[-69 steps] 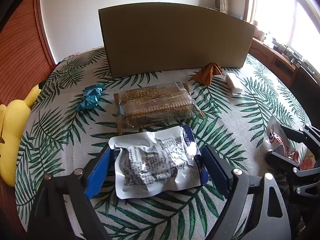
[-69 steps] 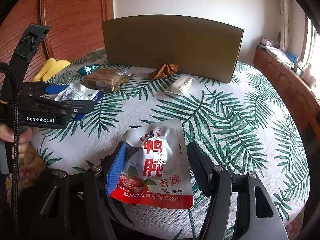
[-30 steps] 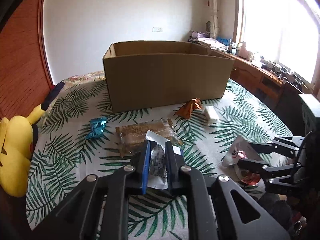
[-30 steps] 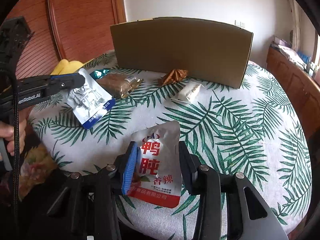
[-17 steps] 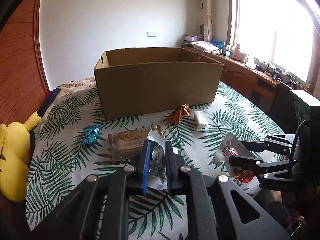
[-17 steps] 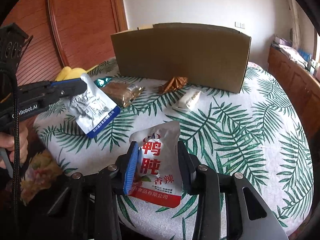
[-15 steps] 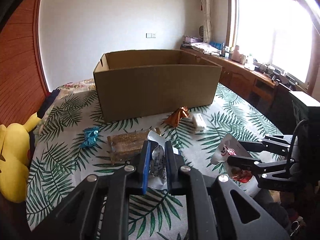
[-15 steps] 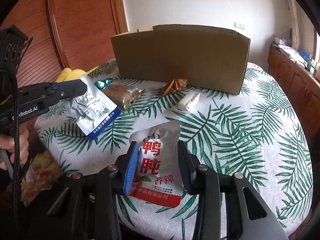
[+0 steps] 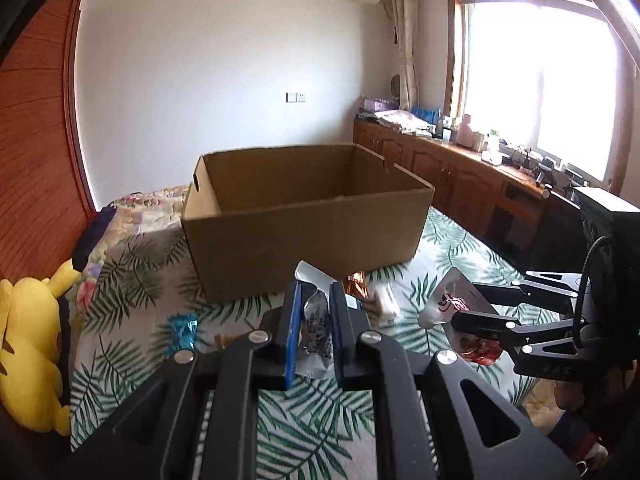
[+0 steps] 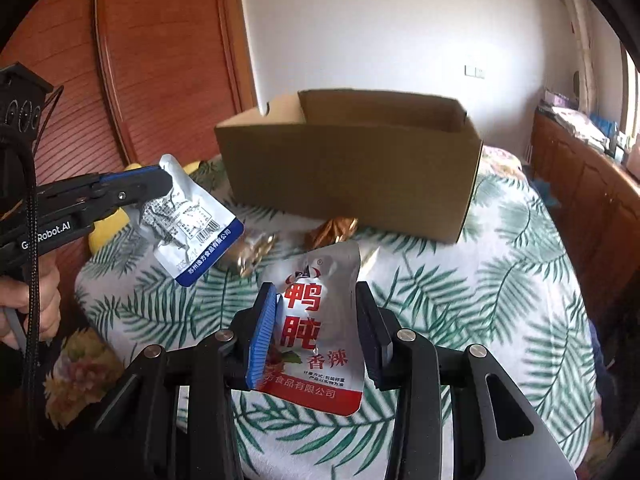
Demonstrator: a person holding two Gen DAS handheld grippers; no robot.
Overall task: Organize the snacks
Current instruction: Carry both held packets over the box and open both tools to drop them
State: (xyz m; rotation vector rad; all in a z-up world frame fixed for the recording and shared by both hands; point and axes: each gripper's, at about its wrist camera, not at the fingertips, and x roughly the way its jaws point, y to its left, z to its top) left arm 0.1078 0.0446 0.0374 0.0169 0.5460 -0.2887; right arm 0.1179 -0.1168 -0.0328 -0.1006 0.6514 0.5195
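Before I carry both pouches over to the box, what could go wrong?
1. The left gripper pinches the silver pouch by one corner, so it hangs loose and may swing or slip out.
2. The red pouch juts past the right gripper and could catch the near wall of the box if carried low.
3. The grippers are close together; both heading for the box at once risks a bump.

red pouch (image 10: 316,330): "鸭肫", "香辣", "食品有限公司"
left gripper (image 10: 166,184) body: "Robot.AI", start hidden
silver pouch (image 10: 192,220): barcode, small print unreadable
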